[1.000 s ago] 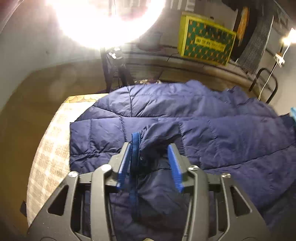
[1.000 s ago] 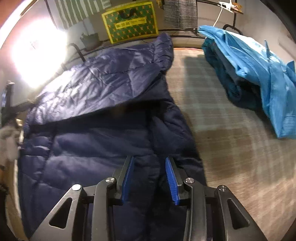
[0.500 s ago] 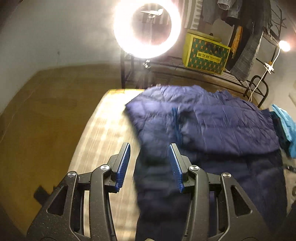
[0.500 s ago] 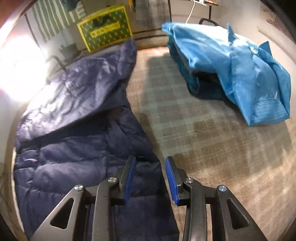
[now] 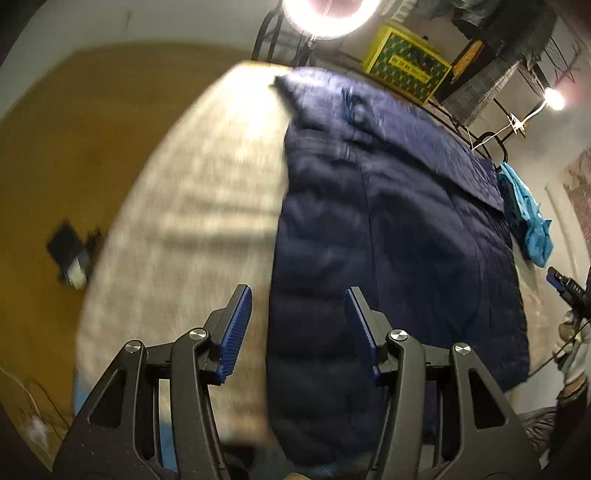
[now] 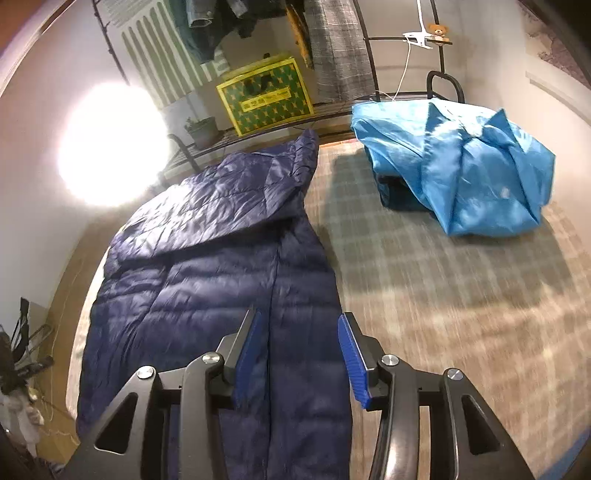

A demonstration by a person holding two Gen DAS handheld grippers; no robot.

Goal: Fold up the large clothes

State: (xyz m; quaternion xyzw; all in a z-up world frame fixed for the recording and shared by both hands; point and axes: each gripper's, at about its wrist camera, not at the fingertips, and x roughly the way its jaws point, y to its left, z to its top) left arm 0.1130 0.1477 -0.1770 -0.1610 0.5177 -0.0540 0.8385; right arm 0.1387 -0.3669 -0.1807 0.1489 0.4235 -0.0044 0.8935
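Observation:
A navy quilted down jacket point(image 5: 388, 229) lies spread on the plaid-covered table point(image 5: 207, 206), its far side folded over the middle. It also shows in the right wrist view point(image 6: 207, 266). My left gripper point(image 5: 297, 328) is open and empty, raised above the jacket's near left edge. My right gripper point(image 6: 301, 354) is open and empty, raised above the jacket's near right edge. The right gripper's tip point(image 5: 565, 286) shows at the right edge of the left wrist view.
A crumpled light blue garment point(image 6: 461, 166) lies on the table point(image 6: 443, 295) at the far right, also seen in the left wrist view point(image 5: 532, 221). A ring light point(image 5: 328, 14), a yellow-green box point(image 6: 266, 96) and a clothes rack stand behind the table.
My left gripper has let go of the jacket fold it held and pulled back and up. My right gripper has also lifted back. Both views are blurred by motion.

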